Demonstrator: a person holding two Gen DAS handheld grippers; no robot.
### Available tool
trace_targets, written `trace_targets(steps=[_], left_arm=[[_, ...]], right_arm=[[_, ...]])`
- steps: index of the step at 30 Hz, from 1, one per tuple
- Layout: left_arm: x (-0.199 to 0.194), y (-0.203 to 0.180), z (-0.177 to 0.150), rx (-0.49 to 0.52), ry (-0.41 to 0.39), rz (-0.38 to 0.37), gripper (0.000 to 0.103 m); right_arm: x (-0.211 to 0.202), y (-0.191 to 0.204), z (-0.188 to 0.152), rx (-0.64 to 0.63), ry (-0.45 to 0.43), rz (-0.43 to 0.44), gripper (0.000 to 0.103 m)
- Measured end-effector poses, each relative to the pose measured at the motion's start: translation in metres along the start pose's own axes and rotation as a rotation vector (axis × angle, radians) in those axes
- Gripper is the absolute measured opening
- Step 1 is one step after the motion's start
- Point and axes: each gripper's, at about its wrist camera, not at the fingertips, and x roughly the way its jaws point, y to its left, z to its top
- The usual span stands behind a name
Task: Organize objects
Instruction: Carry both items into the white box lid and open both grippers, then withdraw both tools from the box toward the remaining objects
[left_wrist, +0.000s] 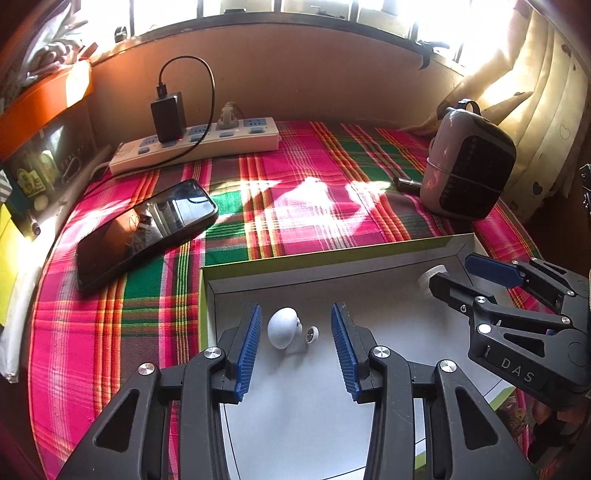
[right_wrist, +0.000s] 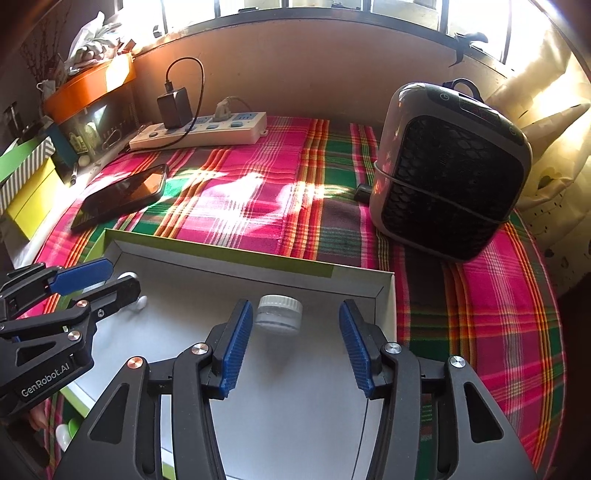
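Looking through the left wrist view first, we note the plaid cloth (left_wrist: 295, 177) covering the table, with a black phone (left_wrist: 146, 230) lying flat at left, a white power strip (left_wrist: 195, 144) with a black charger (left_wrist: 168, 116) plugged in behind it, and a grey heater (left_wrist: 467, 158) standing at right. The shallow white box (left_wrist: 332, 258) sits nearest us, green on its outer rim. Our left gripper (left_wrist: 295, 343) hangs over the box floor with jaws spread and nothing between the pads. A white knob (left_wrist: 282, 326) with a thin pin and small disc lies between the fingers, touching neither; its pin axis runs roughly left to right, dome toward the left pad. The right gripper (left_wrist: 456, 275) enters from the right, jaws apart, beside a small white jar (left_wrist: 432, 277) in the far right corner of the box; one finger partly hides the jar.

In the right wrist view, the heater (right_wrist: 450, 170) stands well beyond the box rim (right_wrist: 258, 262), nothing blocking the way. The right gripper (right_wrist: 295, 343) is released, and the jar (right_wrist: 279, 314) sits upright between and just ahead of its pads, cap up, untouched. The left gripper (right_wrist: 107, 280) shows at left, jaws parted; the knob (right_wrist: 138, 302) is mostly hidden behind it.
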Motion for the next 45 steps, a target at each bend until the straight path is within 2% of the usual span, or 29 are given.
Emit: trace_targets(steps=[8, 25, 32, 45], left_arm=[[-0.022, -0.005, -0.011, 0.019, -0.033, 0.038, 0.038], [-0.060, -0.008, -0.044, 0.005, -0.084, 0.036, 0.038], [-0.069, -0.006, -0.056, -0.001, -0.100, 0.065, 0.038], [-0.083, 0.008, -0.083, -0.040, -0.095, 0.033, 0.038]], right_arm=[[-0.020, -0.001, -0.013, 0.013, -0.029, 0.003, 0.050], [-0.062, 0.000, -0.045, 0.020, -0.099, -0.003, 0.050], [-0.071, -0.003, -0.059, 0.026, -0.104, -0.009, 0.050], [-0.088, -0.014, -0.088, 0.041, -0.116, -0.007, 0.050]])
